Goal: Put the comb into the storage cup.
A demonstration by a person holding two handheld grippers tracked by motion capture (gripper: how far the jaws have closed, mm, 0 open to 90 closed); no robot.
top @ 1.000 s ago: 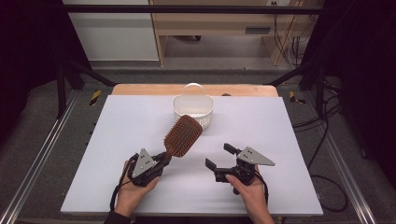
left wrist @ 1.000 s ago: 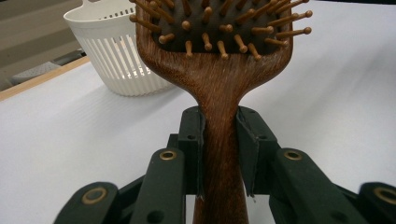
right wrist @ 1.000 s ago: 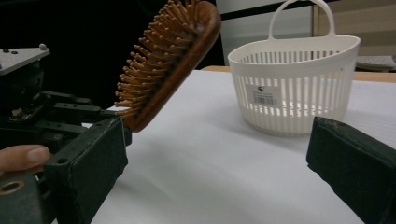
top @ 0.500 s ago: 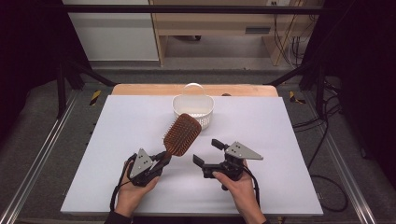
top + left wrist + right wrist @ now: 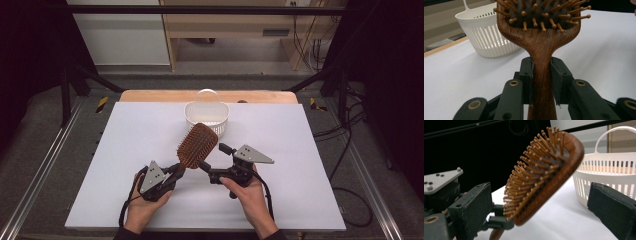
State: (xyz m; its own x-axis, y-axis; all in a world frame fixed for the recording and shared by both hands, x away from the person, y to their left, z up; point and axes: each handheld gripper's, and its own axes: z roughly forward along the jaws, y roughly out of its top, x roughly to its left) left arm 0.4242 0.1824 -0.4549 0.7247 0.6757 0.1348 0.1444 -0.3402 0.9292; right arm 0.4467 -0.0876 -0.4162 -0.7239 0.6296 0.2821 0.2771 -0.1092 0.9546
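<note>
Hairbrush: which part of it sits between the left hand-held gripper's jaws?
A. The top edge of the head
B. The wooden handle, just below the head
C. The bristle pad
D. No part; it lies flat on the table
B: in the left gripper view the left hand-held gripper has both jaws pressed against the hairbrush on its wooden handle, with the bristled head above them.

**Materials and Surface Finish**

Hairbrush [image 5: 541, 47]: dark brown wood with visible grain and a slight sheen; lighter wooden pins with rounded tips set in a dark matt pad. Basket [image 5: 206, 117]: white slotted plastic, smooth. Gripper jaws: black matt plastic, pads finely textured, brass-coloured rivets. Table [image 5: 125, 145]: white, smooth, matt.
</note>
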